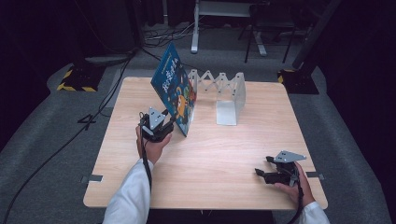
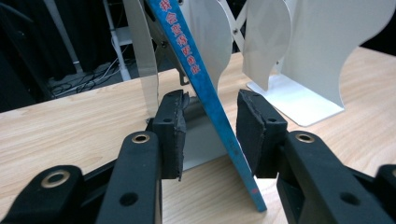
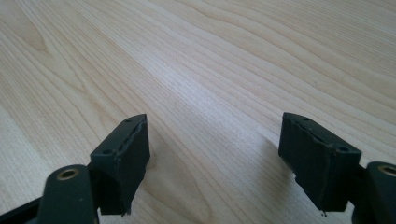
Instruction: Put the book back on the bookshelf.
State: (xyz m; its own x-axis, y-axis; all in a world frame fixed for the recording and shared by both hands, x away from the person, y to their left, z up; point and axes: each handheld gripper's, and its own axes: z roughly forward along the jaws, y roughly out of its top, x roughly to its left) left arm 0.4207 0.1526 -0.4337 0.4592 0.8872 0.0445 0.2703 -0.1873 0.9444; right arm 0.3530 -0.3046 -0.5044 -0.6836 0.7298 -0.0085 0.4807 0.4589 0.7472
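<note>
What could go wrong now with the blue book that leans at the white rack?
The blue book stands tilted on its lower edge between the pads of the left gripper, which seem not to press it. It may slide on the table or fall flat. It leans against only the end plate of the white rack, so a push could shift the rack.

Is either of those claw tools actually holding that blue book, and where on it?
Neither grips it now. The left gripper straddles the blue book near its lower edge, but gaps show beside both pads; the book leans against the white bookend. The right gripper is open over the table.
</note>
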